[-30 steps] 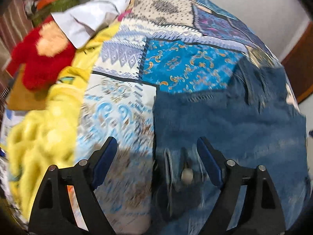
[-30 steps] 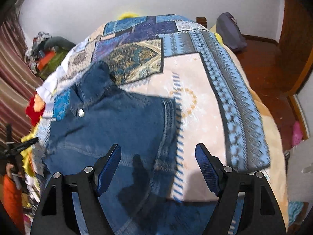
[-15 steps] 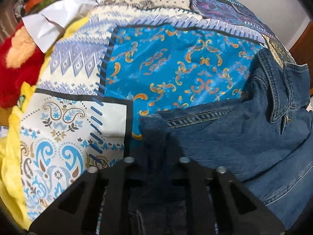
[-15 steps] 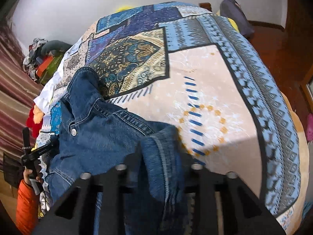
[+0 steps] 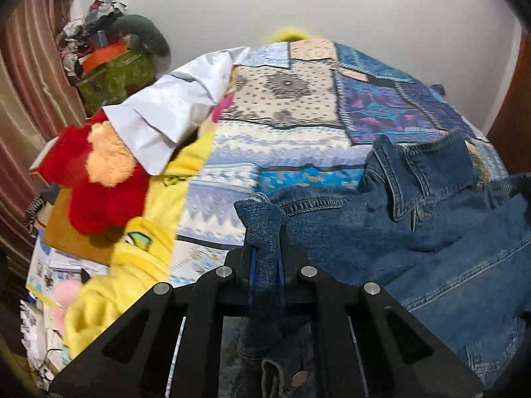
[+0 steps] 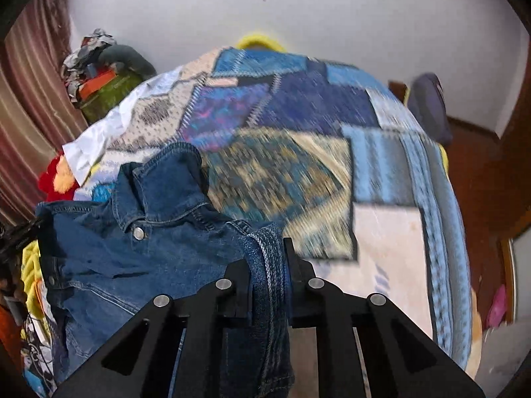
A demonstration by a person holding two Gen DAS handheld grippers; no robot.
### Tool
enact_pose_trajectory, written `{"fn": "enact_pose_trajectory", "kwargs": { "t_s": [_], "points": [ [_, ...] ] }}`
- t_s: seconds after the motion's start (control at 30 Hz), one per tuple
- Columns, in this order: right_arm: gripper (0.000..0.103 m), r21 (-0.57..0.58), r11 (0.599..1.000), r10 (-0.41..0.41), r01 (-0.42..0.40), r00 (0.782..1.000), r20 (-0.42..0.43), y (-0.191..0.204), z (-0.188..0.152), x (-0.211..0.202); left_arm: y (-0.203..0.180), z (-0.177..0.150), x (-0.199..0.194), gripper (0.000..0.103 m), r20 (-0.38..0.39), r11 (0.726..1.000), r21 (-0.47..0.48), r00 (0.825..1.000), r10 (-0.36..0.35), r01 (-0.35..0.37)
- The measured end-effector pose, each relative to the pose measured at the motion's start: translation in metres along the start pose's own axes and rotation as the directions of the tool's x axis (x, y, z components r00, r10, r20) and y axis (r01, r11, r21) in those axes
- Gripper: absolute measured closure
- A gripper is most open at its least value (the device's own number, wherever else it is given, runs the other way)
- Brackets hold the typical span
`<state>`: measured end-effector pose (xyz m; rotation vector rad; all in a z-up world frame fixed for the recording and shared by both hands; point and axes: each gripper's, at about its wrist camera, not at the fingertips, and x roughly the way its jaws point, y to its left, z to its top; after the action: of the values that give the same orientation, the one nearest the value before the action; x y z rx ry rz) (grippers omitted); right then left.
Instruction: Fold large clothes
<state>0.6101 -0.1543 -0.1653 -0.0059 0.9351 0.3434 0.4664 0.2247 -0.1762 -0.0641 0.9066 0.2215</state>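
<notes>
A blue denim jacket [image 5: 415, 232] lies collar-up on the patchwork bedspread [image 5: 282, 106]. My left gripper [image 5: 265, 258] is shut on the jacket's left edge, and a fold of denim stands up between its fingers. In the right wrist view the same jacket [image 6: 132, 258] hangs to the left, with its collar and a metal button showing. My right gripper [image 6: 268, 265] is shut on the jacket's right edge, and bunched denim fills the gap between its fingers. Both held edges are lifted off the bedspread [image 6: 381, 232].
A red plush toy [image 5: 96, 179], a yellow plush blanket [image 5: 132, 258] and a white cloth [image 5: 172, 112] lie along the bed's left side. A cluttered green box [image 5: 116, 69] stands by the curtain. A dark bag [image 6: 428, 106] sits beyond the bed's right side, near the wooden floor.
Both grippers closed on the jacket's edges and have since lifted them. The views have tilted up, so the wall and the far end of the bed now show.
</notes>
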Motion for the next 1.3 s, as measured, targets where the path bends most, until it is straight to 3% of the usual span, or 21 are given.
{"fn": "enact_pose_trajectory", "kwargs": {
  "t_s": [0.13,0.37,0.47,0.5,0.6,0.67,0.8,0.9,1.07,1.13,1.2,1.3],
  "points": [
    [0.092,-0.002,1.0,-0.018,0.018,1.0,-0.01,0.009,0.014,0.029,0.015,0.0,0.032,0.093,-0.056,0.998,-0.013,0.997,0.056,-0.057],
    [0.091,0.01,0.995,-0.094,0.096,0.992,-0.083,-0.001,0.005,0.078,0.03,-0.012,0.081,0.091,-0.122,0.997,-0.011,0.99,0.073,-0.075],
    [0.083,-0.02,0.994,-0.113,0.111,0.99,-0.081,-0.004,-0.004,0.085,0.031,-0.016,0.097,0.083,-0.146,0.996,-0.009,0.985,0.087,-0.089],
    [0.075,-0.039,0.991,-0.131,0.128,0.989,-0.071,-0.003,-0.005,0.085,0.031,-0.018,0.102,0.08,-0.156,0.995,-0.009,0.983,0.092,-0.095],
    [0.036,-0.122,0.961,-0.254,0.249,0.966,-0.035,0.003,-0.009,0.085,0.033,-0.021,0.102,0.079,-0.147,0.996,-0.02,0.985,0.086,-0.09],
    [0.036,-0.14,0.959,-0.252,0.245,0.967,-0.037,0.0,-0.012,0.083,0.033,-0.02,0.097,0.079,-0.15,0.996,-0.024,0.985,0.084,-0.088],
    [0.036,-0.036,0.988,-0.154,0.152,0.986,-0.055,-0.011,-0.01,0.055,0.034,-0.018,0.074,0.076,-0.158,0.997,-0.027,0.985,0.064,-0.07],
    [0.035,0.021,0.996,-0.081,0.082,0.996,-0.045,-0.01,-0.009,0.025,0.033,-0.016,0.045,0.065,-0.133,0.998,-0.03,0.99,0.055,-0.059],
    [0.034,-0.002,1.0,-0.006,0.006,1.0,-0.003,0.015,-0.011,-0.043,0.027,-0.014,-0.02,0.049,-0.046,1.0,-0.005,0.999,0.014,-0.015],
    [0.021,-0.032,0.999,0.0,0.001,1.0,0.023,0.028,-0.016,-0.074,0.022,-0.016,-0.052,0.038,-0.004,1.0,0.014,1.0,-0.006,0.006],
    [0.01,-0.057,0.998,-0.001,0.004,0.999,0.053,0.041,-0.024,-0.102,0.019,-0.02,-0.082,0.033,0.03,0.999,0.029,0.999,-0.023,0.022],
    [0.006,-0.096,0.995,0.016,-0.007,0.995,0.095,0.056,-0.04,-0.14,0.017,-0.032,-0.123,0.017,0.071,0.998,0.029,0.996,-0.058,0.056]
  ]
}}
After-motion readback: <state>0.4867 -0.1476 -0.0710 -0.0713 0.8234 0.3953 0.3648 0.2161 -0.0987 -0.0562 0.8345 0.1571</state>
